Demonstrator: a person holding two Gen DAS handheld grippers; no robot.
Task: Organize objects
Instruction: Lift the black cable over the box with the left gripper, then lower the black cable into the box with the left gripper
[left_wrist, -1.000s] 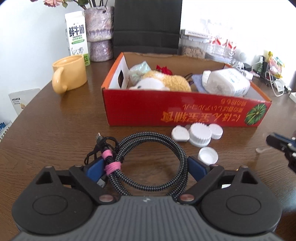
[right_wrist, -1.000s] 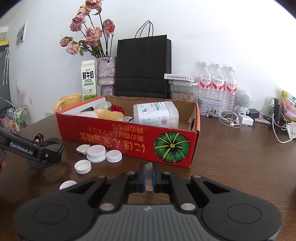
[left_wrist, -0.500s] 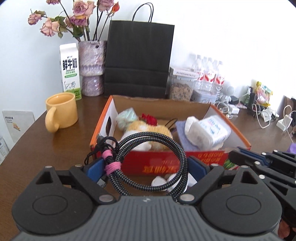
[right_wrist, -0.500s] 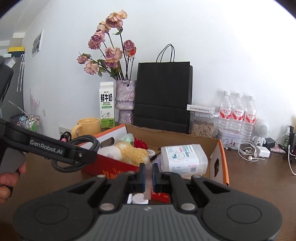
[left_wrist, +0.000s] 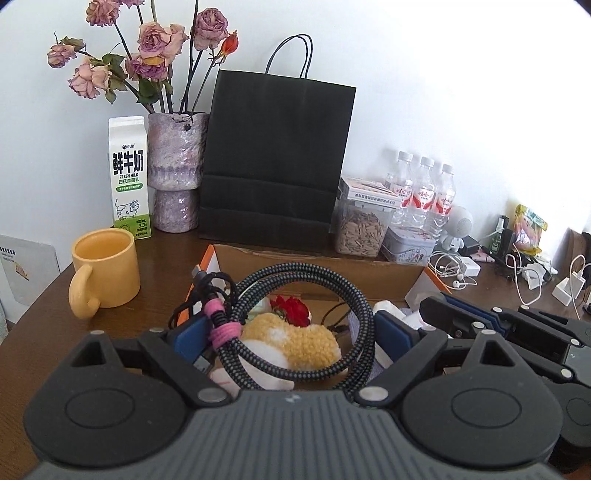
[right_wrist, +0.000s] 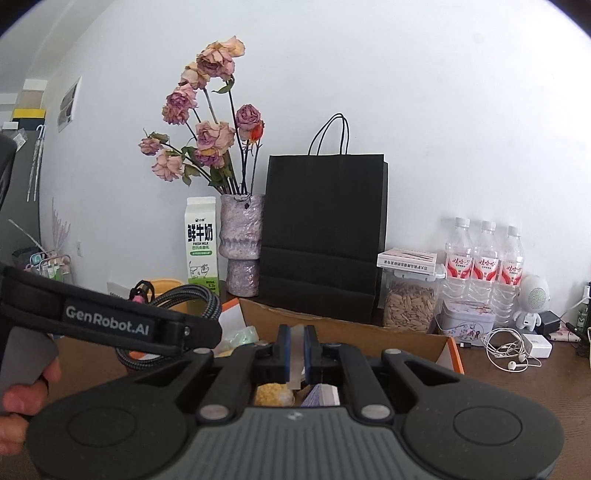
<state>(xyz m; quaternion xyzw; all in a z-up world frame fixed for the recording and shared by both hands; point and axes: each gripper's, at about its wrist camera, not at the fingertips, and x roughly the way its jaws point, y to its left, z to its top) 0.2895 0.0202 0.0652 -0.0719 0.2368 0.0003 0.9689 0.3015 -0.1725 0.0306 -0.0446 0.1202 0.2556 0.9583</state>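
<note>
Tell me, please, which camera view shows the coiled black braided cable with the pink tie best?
The left wrist view: the coiled black braided cable fills the centre, clamped between the left gripper pads, pink tie visible. The right wrist view shows only part of the coil, behind the left gripper's finger.

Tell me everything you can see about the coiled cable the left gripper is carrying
The coiled cable is a thick cord with a black and grey braided sleeve, wound into a loose round loop and bound on one side by a pink tie, with dark plug ends poking out above it. The left gripper clamps it between its blue pads, holding the loop upright above the open cardboard box, over the plush toy. Nothing else visibly touches it.
</note>
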